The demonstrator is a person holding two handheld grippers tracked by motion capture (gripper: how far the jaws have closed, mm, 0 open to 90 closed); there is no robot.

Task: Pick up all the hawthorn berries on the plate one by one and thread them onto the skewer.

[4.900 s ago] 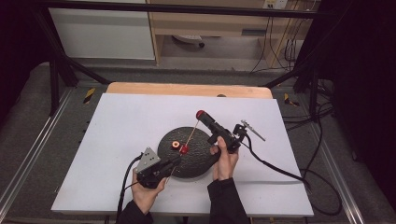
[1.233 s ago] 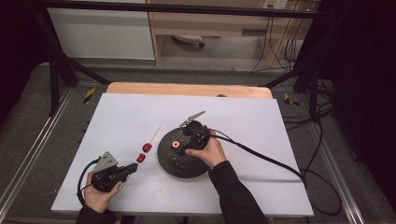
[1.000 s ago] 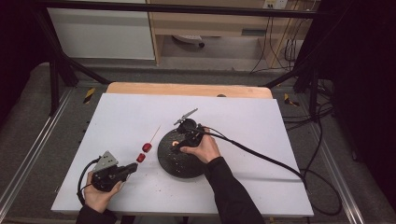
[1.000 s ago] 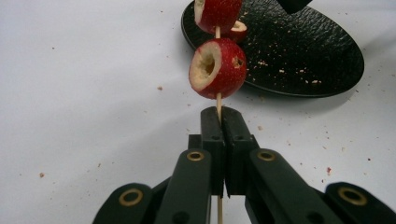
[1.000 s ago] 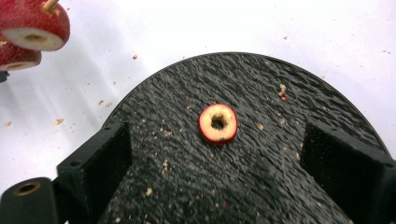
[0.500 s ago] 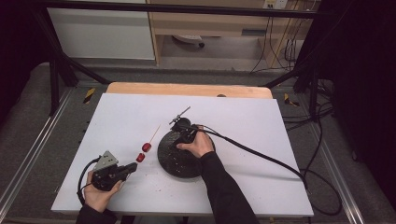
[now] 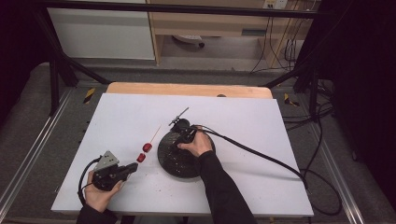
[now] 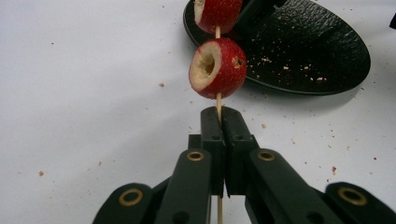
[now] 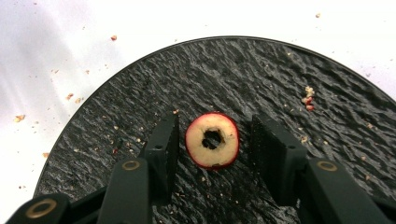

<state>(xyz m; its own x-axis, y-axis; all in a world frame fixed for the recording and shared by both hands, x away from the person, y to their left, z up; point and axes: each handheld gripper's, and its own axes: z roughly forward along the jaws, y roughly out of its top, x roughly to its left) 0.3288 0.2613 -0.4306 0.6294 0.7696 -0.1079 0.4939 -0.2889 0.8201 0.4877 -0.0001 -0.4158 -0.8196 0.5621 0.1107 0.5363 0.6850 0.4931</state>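
Your left gripper (image 8: 219, 122) is clamped on a thin wooden skewer (image 8: 218, 100) carrying two red cored fruits (image 8: 217, 68). Your right gripper (image 9: 212, 140), jaws just closing, straddles a red cored fruit slice (image 9: 212, 140) untouched on the round black textured plate (image 9: 280, 84); crumbs (image 9: 70, 96) lie left

Left gripper (image 7: 132, 168): we keep it at our seven o'clock, jaws pressed tight together, pointing toward two o'clock.
Right gripper (image 7: 176, 136): our forearm reaches toward eleven o'clock; jaws have just been closing, pads not yet pressing.

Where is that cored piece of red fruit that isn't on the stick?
The loose cored fruit lies on the black plate, between the open jaws of the right gripper; in the high view that plate sits mid-table, right of the skewer.
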